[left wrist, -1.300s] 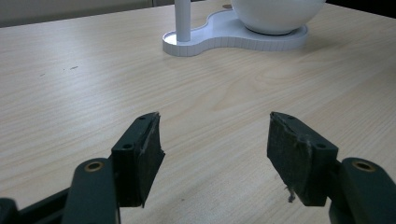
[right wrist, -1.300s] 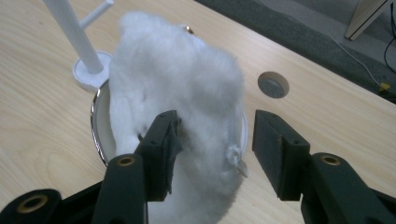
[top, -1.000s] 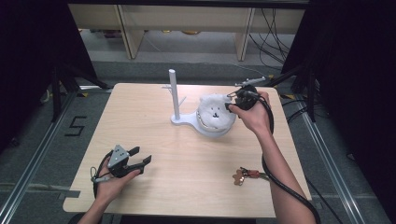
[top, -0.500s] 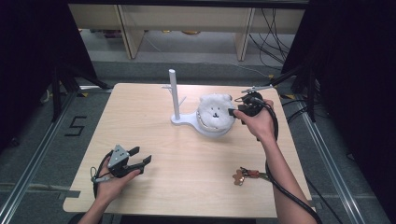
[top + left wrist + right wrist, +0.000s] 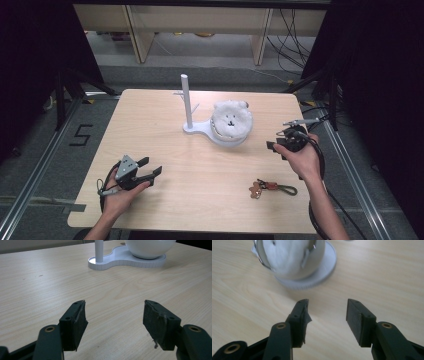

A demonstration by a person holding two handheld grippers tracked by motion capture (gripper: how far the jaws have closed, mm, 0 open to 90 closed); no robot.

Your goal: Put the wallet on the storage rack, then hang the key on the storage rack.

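Pale wood-grain table [image 5: 200, 165], holding four entries.

1. White stand [image 5: 192, 127]: upright post with side pegs on a lobed base; its round dish carries a fluffy white bear-face plush [image 5: 231, 120], nestled in a white bowl [image 5: 317, 257] (bowl wall plain in the right gripper view, hidden under fur from the high view).
2. Keychain [image 5: 270, 188]: brown charm with loop, lying near the table's front right, untouched.
3. Right gripper [image 5: 285, 142]: a second ago at the plush; now drawn back toward the right edge and lower, well apart from the stand, between it and the keychain. Its jaws have just been closing a little yet remain spread, nothing between them. Judgement: work at the plush looks finished or paused, the keychain the likely next item.
4. Left gripper [image 5: 147, 175]: unmoved at front left, jaws spread wide and empty (its own view shows frayed pad edges, invisible from above).
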